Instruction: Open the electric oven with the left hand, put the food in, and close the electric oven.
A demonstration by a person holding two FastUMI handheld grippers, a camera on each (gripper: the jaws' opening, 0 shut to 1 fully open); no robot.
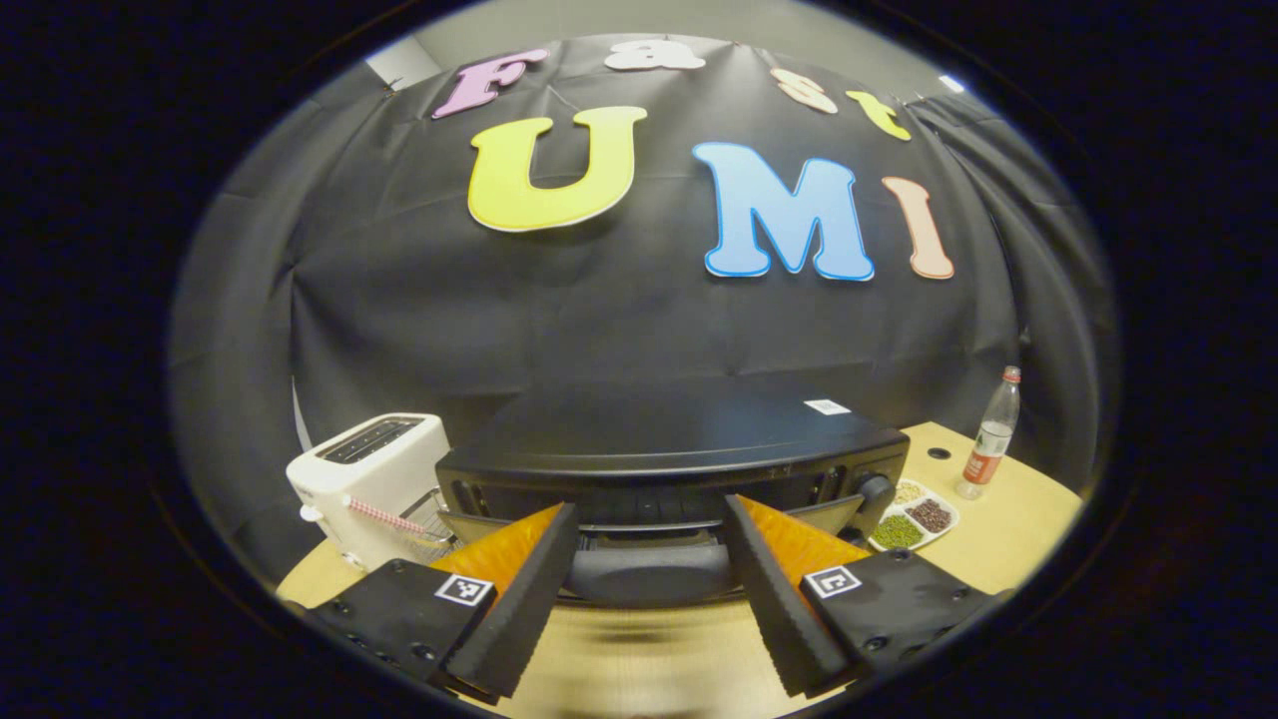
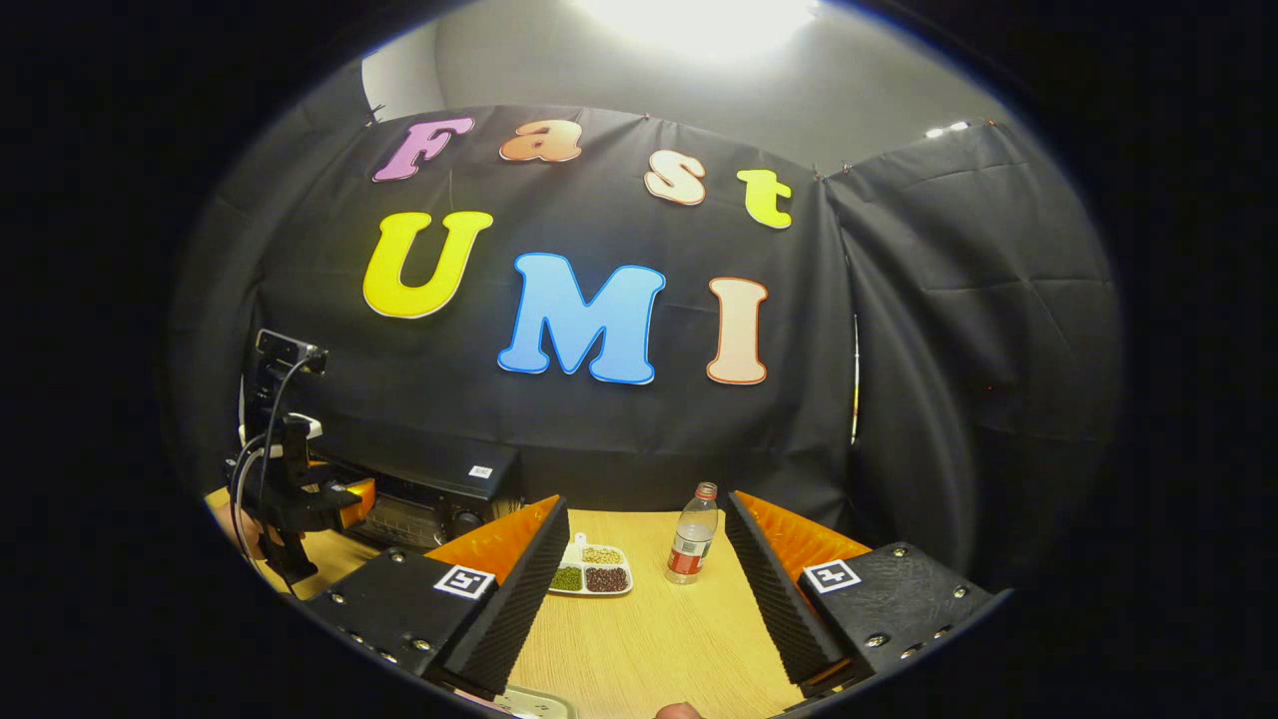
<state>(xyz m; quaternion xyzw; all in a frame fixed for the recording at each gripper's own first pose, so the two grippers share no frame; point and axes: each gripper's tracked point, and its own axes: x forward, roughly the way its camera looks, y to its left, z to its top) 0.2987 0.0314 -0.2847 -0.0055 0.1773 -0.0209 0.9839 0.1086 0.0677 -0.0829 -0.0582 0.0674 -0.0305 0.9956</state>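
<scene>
Left hand-held gripper (image 1: 649, 559) open in front of the electric oven (image 1: 679, 459), your fingers apart and holding nothing
Oven sits on the table (image 1: 1008, 539), its door partly dropped open, between your fingers; white toaster (image 1: 369, 479) just left of it, sectioned dish of beans (image 1: 914, 519) and a bottle (image 1: 990, 434) to its right. Your right hand-held gripper (image 2: 647, 569) is likewise open and empty above the table, the dish and bottle beyond it
</scene>
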